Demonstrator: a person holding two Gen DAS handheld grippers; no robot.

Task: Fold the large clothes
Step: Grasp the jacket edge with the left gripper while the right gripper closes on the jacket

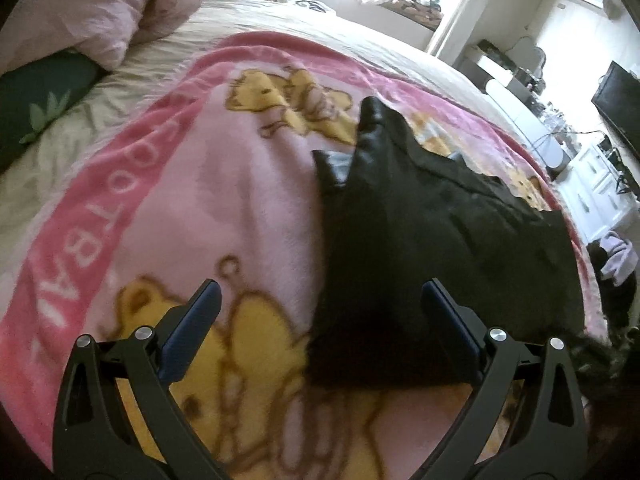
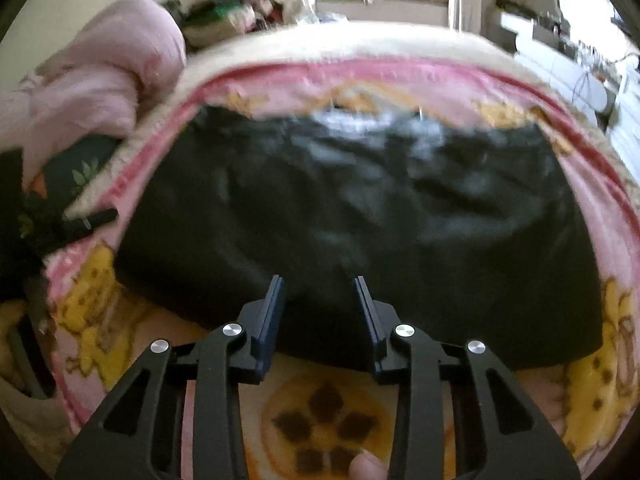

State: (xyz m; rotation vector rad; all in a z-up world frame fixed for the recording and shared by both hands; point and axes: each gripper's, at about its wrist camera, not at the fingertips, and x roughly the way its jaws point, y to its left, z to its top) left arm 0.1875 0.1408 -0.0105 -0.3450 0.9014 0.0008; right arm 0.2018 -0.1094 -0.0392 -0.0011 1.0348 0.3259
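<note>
Black garment (image 2: 360,208), lying on pink cartoon blanket (image 1: 224,184) on bed: partly folded, further folds judged outstanding; left tool (image 1: 320,312) spread wide, empty; right tool (image 2: 319,308) part-closed astride near hem, grip unconfirmed.

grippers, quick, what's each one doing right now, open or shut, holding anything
left gripper: wide open, holding nothing, over the near edge of the black garment.
right gripper: jaws partly closed above the garment's near edge; a grip cannot be told.

Pink cartoon-bear blanket (image 1: 224,184) on a bed, rumpled pink quilt (image 1: 80,12) behind.
</note>
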